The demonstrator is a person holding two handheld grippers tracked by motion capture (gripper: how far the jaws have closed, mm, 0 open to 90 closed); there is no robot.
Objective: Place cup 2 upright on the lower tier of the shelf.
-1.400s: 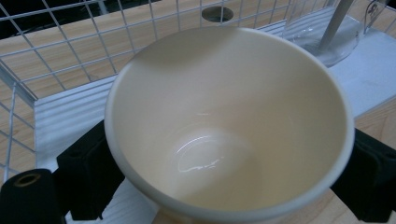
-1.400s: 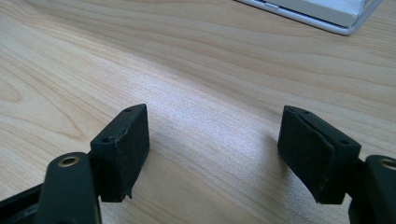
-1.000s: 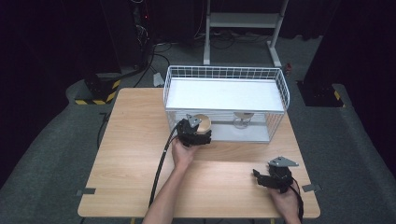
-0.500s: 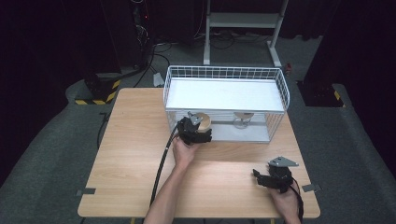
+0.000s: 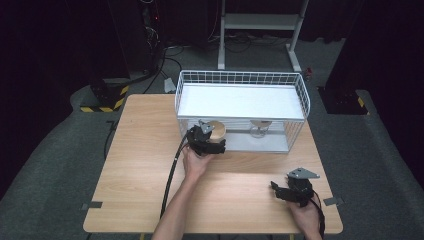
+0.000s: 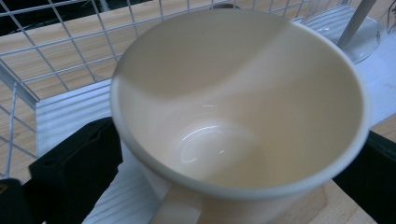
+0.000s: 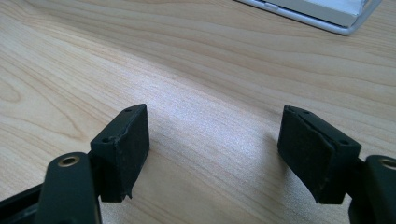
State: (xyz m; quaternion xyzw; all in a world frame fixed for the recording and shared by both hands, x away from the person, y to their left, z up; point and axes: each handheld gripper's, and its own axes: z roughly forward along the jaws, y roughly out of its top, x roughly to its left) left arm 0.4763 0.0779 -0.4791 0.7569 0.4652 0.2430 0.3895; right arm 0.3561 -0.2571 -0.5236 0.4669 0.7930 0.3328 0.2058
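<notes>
A cream cup (image 5: 217, 130) with a glossy inside (image 6: 233, 116) is held at the front of the white wire rack (image 5: 240, 76). My left gripper (image 5: 206, 141) is shut on the cup, with one black jaw on each side of it. The cup's base hangs over the rack's white floor (image 6: 60, 107) and the wooden table edge beside it. My right gripper (image 5: 281, 192) rests low over the table near its front right, open, with nothing between its pads (image 7: 123, 140).
A clear glass (image 5: 260, 128) stands inside the rack to the right of the cup, and its foot (image 6: 369, 35) is close behind the cup's rim. The wooden table (image 5: 135, 165) stretches bare to the left. The left gripper's cable (image 5: 172, 175) trails toward the front.
</notes>
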